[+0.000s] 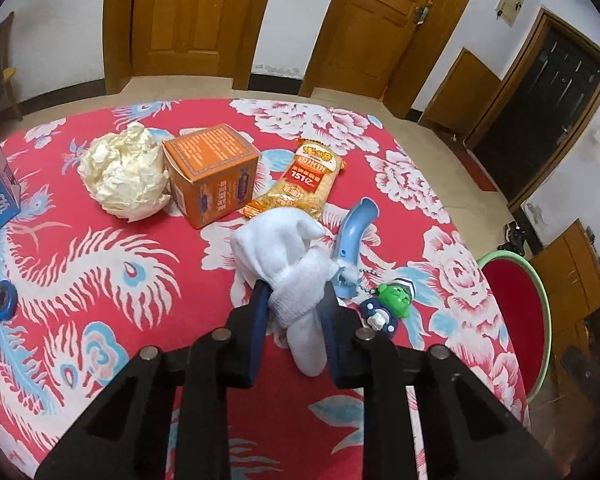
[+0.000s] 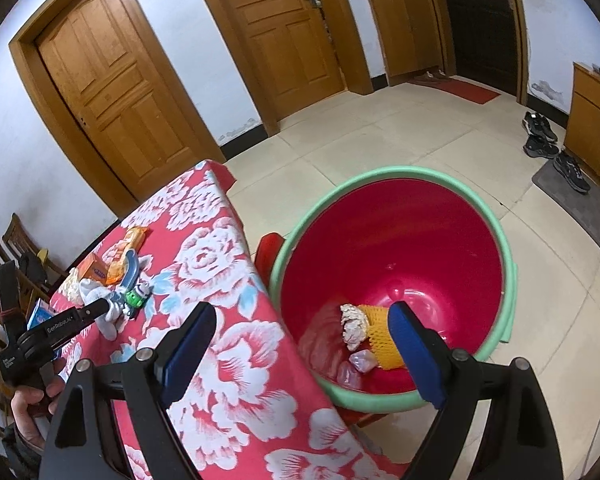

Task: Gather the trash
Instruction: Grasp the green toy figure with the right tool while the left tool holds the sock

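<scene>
Packet (image 1: 300, 178) reads "151亿"; hand-held gripper (image 2: 112, 308) "GenRobot.AI".

A: What's behind the bench (image 1: 100, 260)?
B: White walls (image 2: 204, 40) with a dark skirting, and two panelled wooden doors (image 2: 112, 80) in wooden frames. A darker door (image 2: 480, 20) stands further right.
A: The floor (image 2: 400, 136)?
B: Pale tiles. A red mat (image 2: 466, 90) lies before the dark door, a grey mat (image 2: 580, 192) by a low wooden cabinet (image 2: 596, 120), with black shoes (image 2: 540, 136) near it.
A: Any seats?
B: Wooden chairs (image 2: 4, 256) by the left wall.
</scene>
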Demonstrator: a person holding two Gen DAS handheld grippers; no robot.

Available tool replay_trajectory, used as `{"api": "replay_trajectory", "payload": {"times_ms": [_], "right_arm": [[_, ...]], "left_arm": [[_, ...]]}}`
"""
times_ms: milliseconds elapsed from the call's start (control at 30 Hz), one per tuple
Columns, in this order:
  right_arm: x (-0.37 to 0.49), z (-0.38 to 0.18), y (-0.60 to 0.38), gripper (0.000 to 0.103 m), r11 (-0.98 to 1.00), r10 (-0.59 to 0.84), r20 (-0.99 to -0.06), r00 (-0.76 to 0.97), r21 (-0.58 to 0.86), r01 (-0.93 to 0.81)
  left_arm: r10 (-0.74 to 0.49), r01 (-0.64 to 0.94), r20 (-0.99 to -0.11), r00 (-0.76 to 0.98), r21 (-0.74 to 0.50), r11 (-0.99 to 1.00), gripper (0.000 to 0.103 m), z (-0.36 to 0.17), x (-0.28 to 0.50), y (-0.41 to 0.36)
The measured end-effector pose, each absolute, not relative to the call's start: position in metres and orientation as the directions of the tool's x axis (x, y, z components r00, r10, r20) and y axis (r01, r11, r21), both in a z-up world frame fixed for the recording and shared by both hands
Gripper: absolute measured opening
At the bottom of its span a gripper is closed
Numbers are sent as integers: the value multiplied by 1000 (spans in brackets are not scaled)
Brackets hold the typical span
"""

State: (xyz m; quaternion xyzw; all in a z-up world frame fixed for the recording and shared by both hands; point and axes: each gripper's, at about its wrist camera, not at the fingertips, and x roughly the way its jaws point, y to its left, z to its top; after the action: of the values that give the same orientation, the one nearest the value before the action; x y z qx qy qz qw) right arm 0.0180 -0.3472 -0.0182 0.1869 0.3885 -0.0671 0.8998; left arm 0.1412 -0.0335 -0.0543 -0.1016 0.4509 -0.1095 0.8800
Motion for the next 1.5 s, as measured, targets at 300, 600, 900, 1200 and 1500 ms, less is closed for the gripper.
{"api": "replay_trajectory", "payload": {"times_ms": [300,600,900,1200,1500], "right_arm": [[43,-14,-303,90,947,80,-720,690,271,174],[76,-23,-240,70,960,149,-738,658,267,83],[109,-38,-187,53,967,194,-772,606,256,17],[136,-56,-160,45,974,165,-799,578,223,31],[147,-61,-156,42,978,148,-795,589,206,32]], "left_arm": [[-236,65,-755,611,-249,966,22,-43,133,-1],[-242,66,-728,641,-262,963,22,-44,132,24],[-276,68,-707,651,-308,949,22,-45,130,33],[-284,62,-699,656,-325,944,22,-44,128,37],[-281,51,-710,646,-327,944,22,-48,131,39]]}}
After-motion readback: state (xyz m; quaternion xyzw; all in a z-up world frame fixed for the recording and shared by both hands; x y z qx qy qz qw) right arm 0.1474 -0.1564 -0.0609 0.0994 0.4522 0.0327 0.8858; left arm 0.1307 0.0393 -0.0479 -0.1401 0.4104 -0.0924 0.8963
